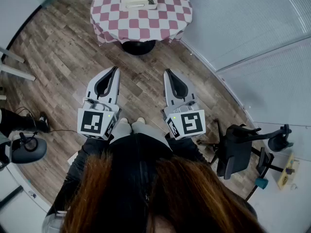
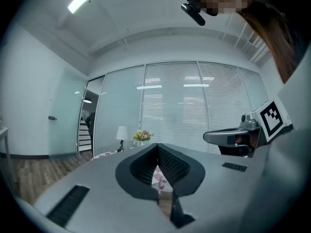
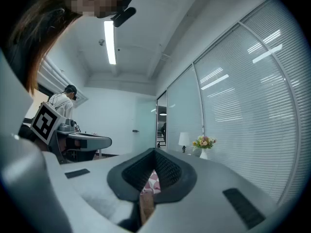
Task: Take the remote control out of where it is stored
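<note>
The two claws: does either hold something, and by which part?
Nothing is held: the left claw and the right claw are both shut and empty.

Matt grey plastic shells on left gripper [image 1: 115,70] and right gripper [image 1: 166,72], black ribbed pads [image 2: 171,167] inside. Ahead of the jaws, pink-and-white checked cloth tablecloth [image 1: 141,21]. Under them, wood-grain plank floor [image 1: 63,57], low sheen. Right of them, smooth frosted glass wall [image 1: 233,23].
</note>
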`<state>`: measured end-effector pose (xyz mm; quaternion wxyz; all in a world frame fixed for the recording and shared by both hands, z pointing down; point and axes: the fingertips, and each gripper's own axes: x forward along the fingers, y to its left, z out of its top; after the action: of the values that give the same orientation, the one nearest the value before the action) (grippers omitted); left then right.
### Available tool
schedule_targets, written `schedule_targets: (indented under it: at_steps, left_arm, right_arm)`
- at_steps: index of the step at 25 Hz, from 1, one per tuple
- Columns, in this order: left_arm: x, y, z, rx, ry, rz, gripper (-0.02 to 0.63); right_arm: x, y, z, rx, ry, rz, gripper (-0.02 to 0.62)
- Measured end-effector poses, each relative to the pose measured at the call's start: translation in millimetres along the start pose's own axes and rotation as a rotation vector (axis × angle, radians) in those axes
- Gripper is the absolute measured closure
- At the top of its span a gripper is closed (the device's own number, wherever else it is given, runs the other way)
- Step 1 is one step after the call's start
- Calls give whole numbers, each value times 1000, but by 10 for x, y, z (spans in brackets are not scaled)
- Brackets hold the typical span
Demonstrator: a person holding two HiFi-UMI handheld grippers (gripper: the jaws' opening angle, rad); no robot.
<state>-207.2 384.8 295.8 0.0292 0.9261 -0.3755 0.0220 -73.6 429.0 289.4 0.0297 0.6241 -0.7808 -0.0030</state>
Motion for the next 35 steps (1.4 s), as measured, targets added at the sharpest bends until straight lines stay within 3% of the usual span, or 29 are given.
schedule_targets:
  at_steps: [24, 35]
  left_arm:
    - [422, -87, -123, -2, 9, 81, 597]
    - [1008, 248, -171, -11, 5, 73, 597]
  right_arm:
    - [129, -570, -201, 97, 1, 62, 581]
    - [713, -832, -289, 97, 19, 72, 580]
